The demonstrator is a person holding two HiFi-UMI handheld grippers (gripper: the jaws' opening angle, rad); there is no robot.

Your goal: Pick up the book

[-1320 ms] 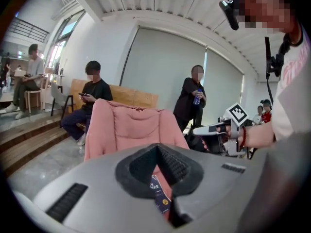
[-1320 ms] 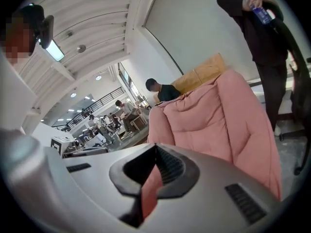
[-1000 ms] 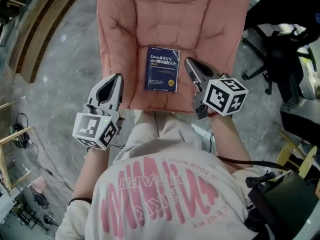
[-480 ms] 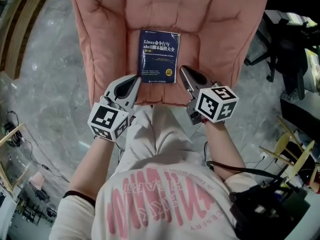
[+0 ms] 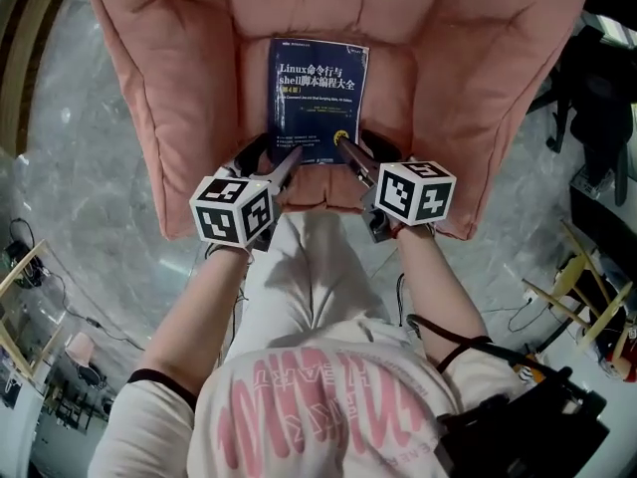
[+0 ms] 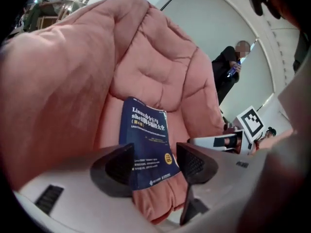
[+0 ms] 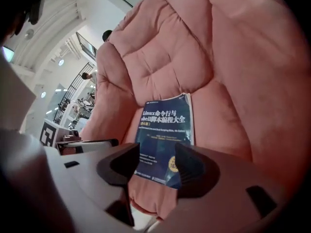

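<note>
Book [image 5: 317, 103] edge between parted jaws of left gripper [image 6: 154, 163], right gripper [image 7: 157, 165]

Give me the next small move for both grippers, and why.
Likely ease both grippers forward a touch, then close them. The book lies flat on the pink chair seat, with its near edge just at the jaw tips. The left gripper and right gripper both stand open, lined up with the book's bottom corners, and neither clamps anything yet.
</note>
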